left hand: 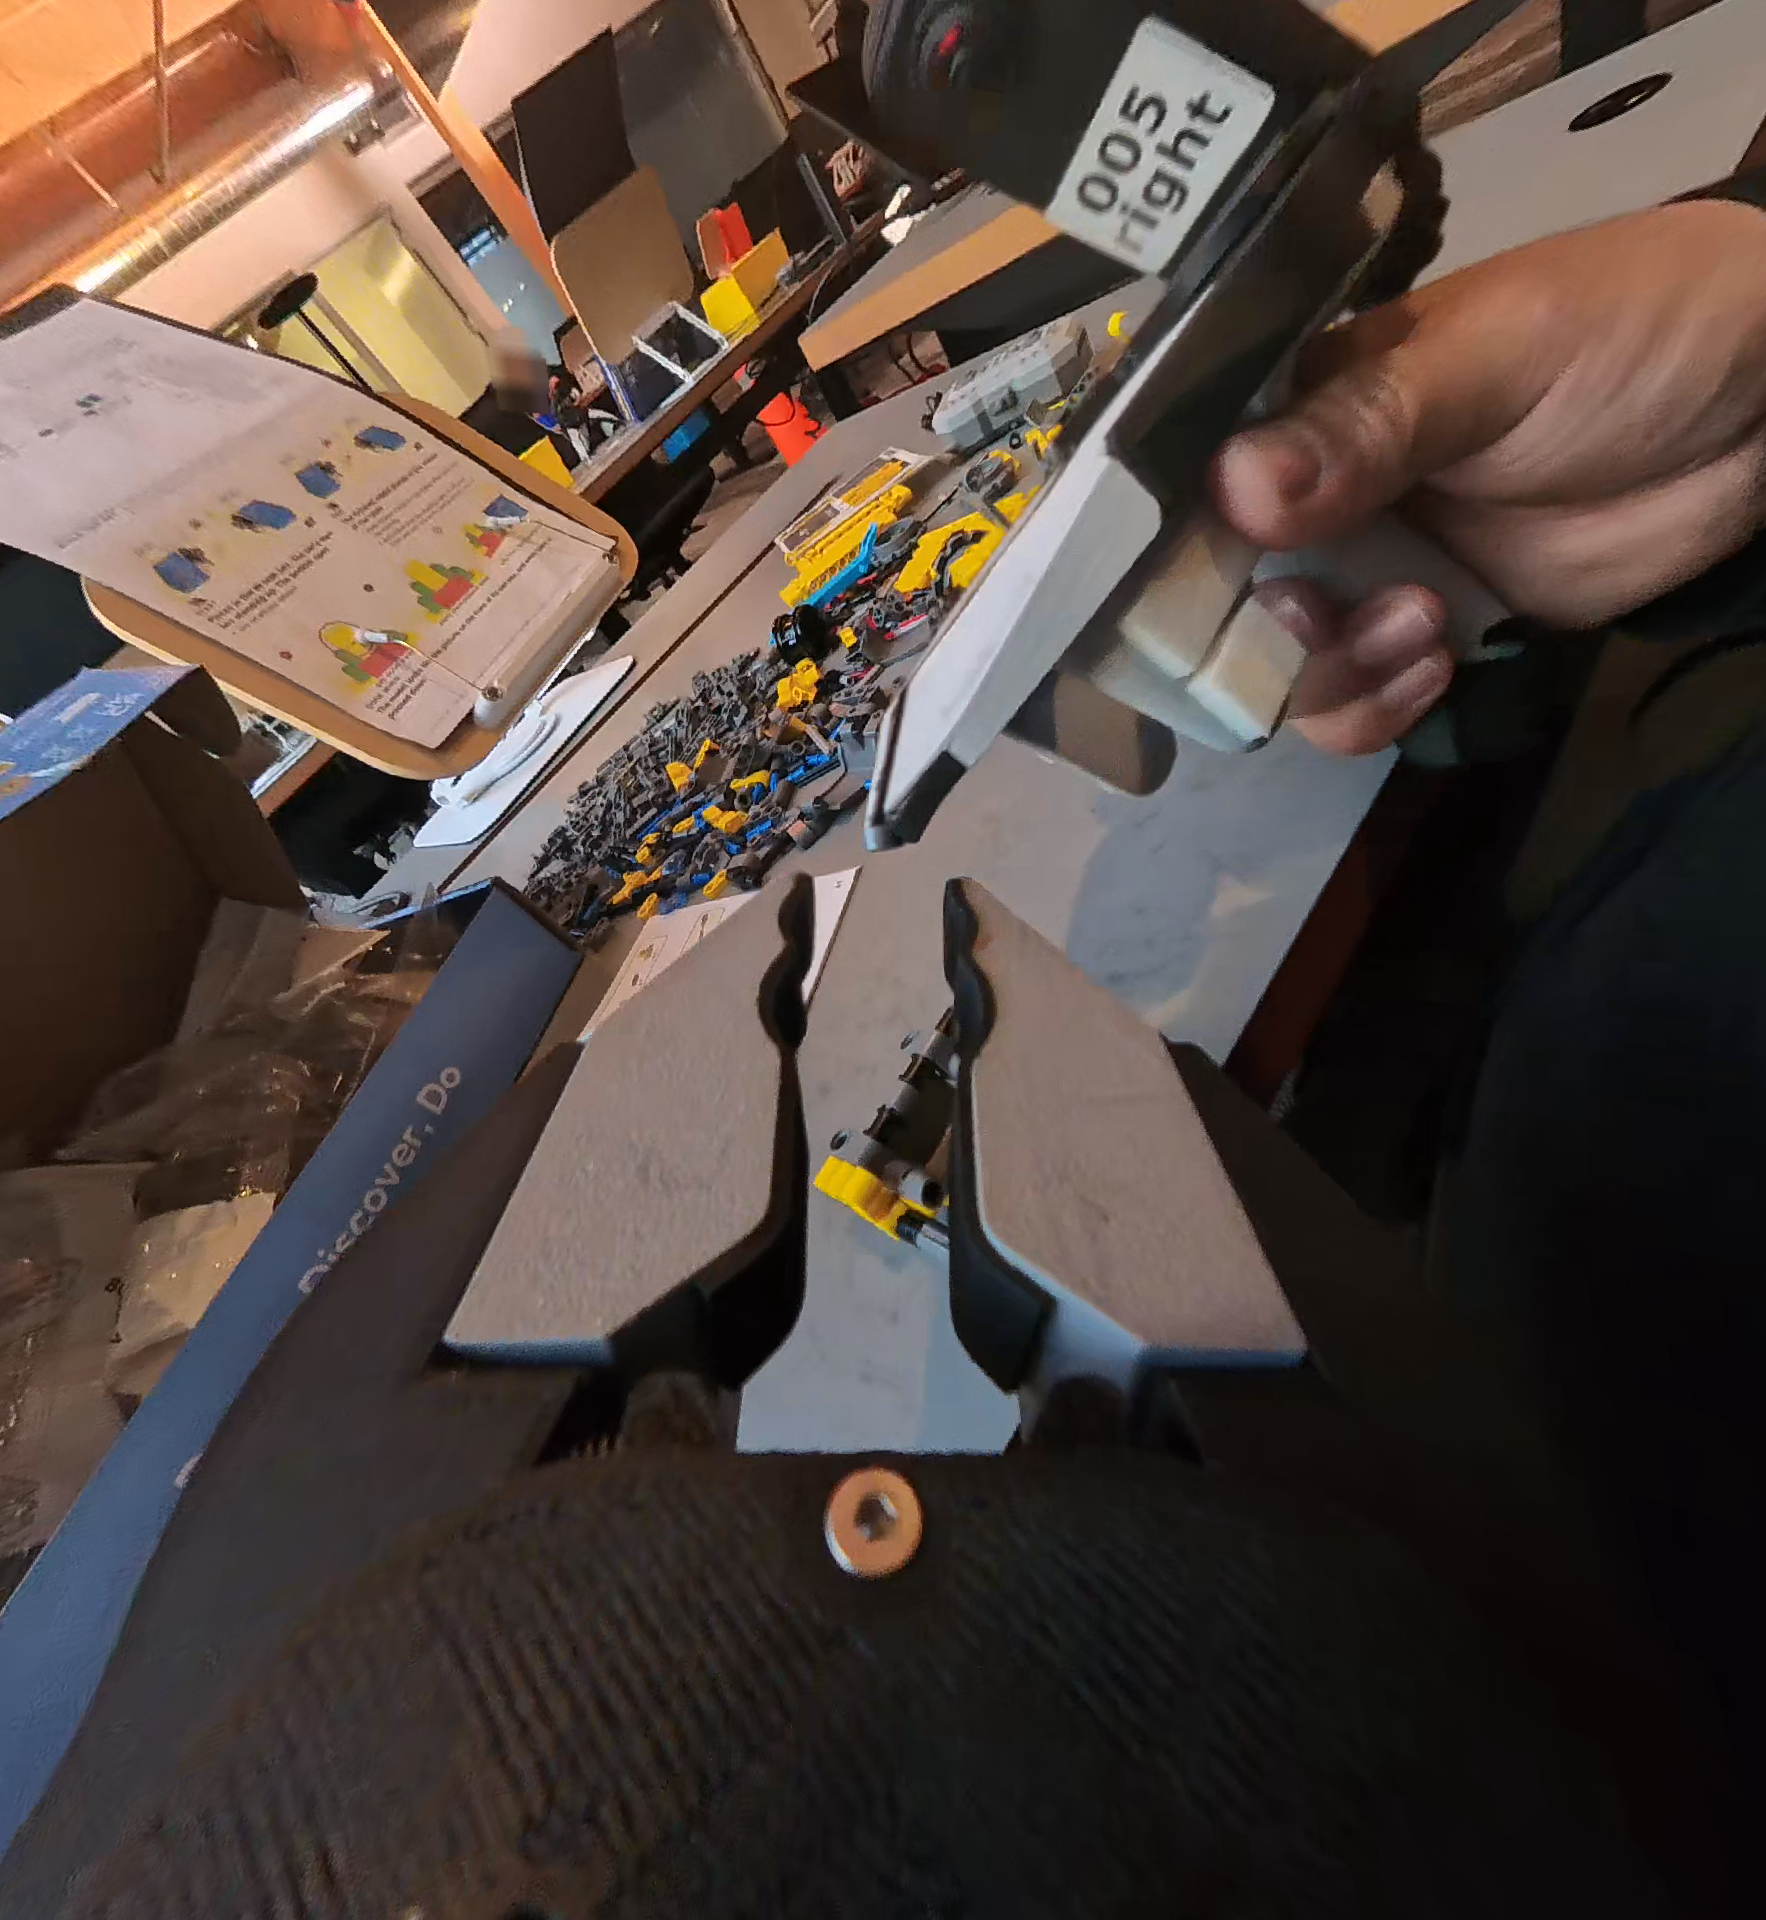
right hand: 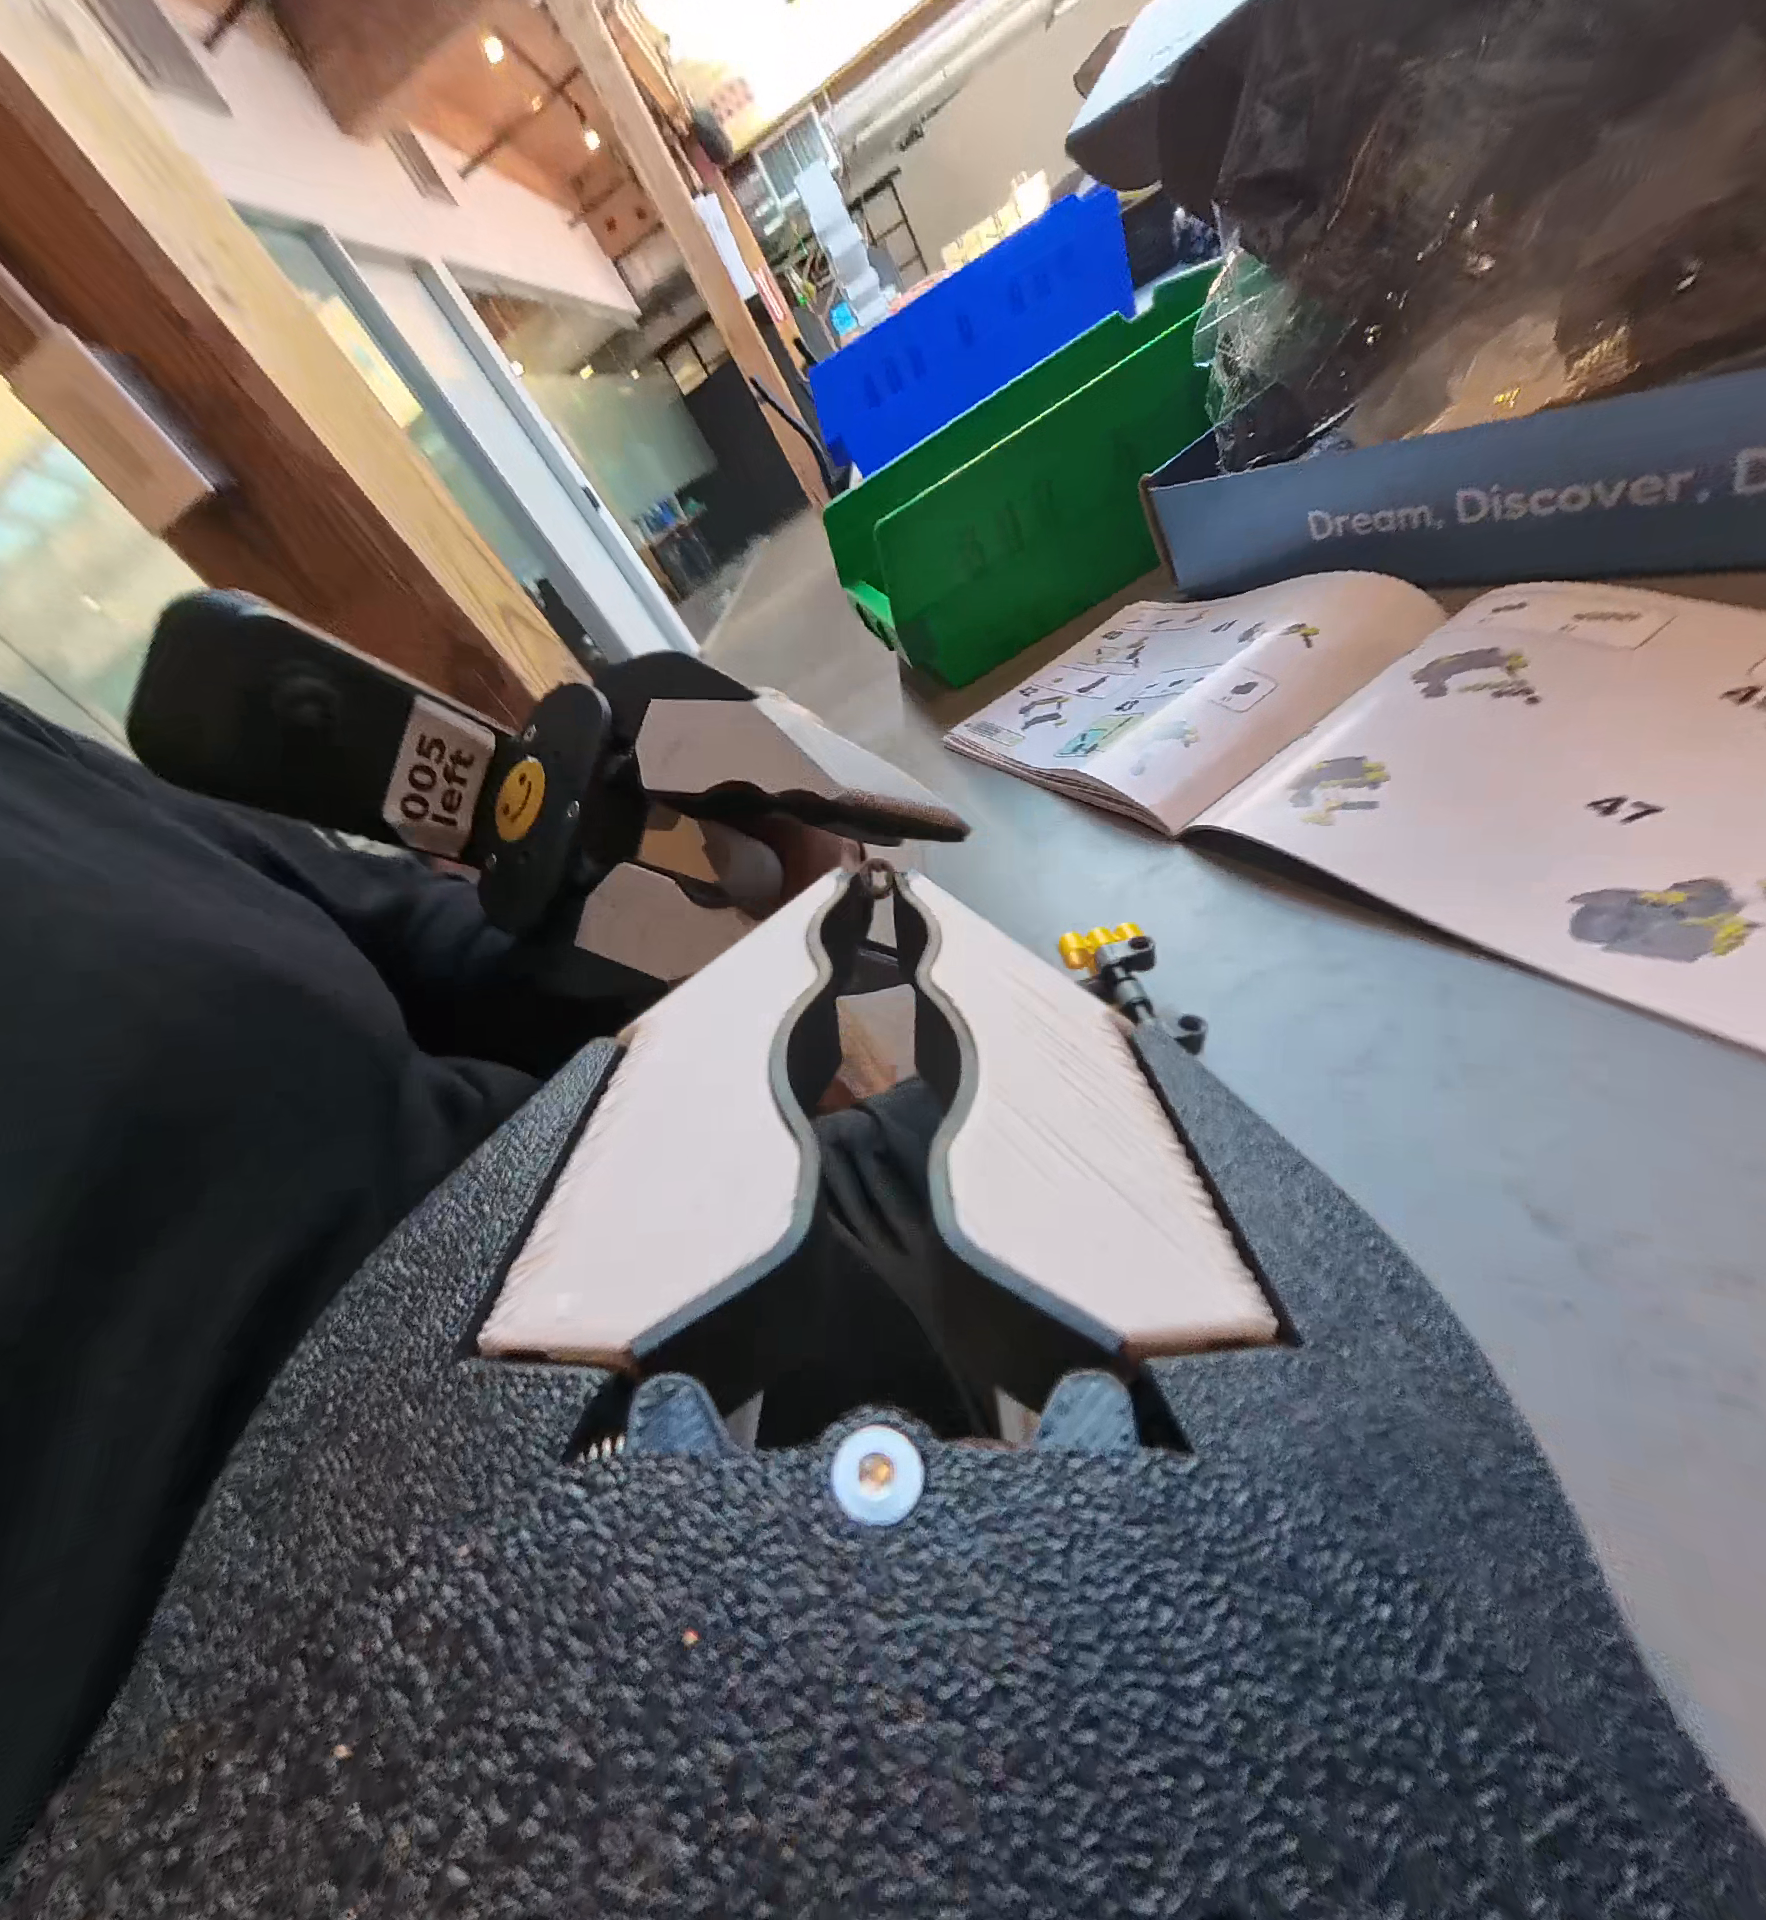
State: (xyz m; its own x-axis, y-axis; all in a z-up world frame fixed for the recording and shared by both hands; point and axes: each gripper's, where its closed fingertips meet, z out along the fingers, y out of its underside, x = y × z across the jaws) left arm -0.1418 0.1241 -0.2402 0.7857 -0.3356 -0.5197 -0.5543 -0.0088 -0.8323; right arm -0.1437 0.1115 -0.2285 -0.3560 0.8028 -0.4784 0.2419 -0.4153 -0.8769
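A small yellow-and-grey brick assembly [left hand: 894, 1148] lies on the grey bench [left hand: 1170, 894]. The left gripper [left hand: 879, 904] hangs just above the assembly with its fingers apart; the assembly shows in the gap between them, close to the right-hand finger, and whether it touches that finger cannot be told. In the right wrist view the same assembly [right hand: 1118, 961] sits beside the right gripper [right hand: 874, 878], just past its outer edge. The fingers of the right gripper are nearly together at the tips, where a small dark piece [right hand: 874, 883] seems to be pinched; it is too small to name. A hand [left hand: 1513, 457] holds the right gripper above and beyond the assembly.

Beyond the assembly lies a heap of loose grey, blue and yellow pieces [left hand: 713, 800], and past it some partly built yellow structures [left hand: 889, 540]. Near the assembly an open instruction booklet [right hand: 1378, 769] lies flat. Behind the booklet stands a dark blue box [right hand: 1481, 499] with crumpled plastic bags [right hand: 1481, 208] in it. Farther off from the assembly stand green and blue bins [right hand: 993, 447]. A sheet of pictures on a wooden stand [left hand: 318, 540] rises over the heap.
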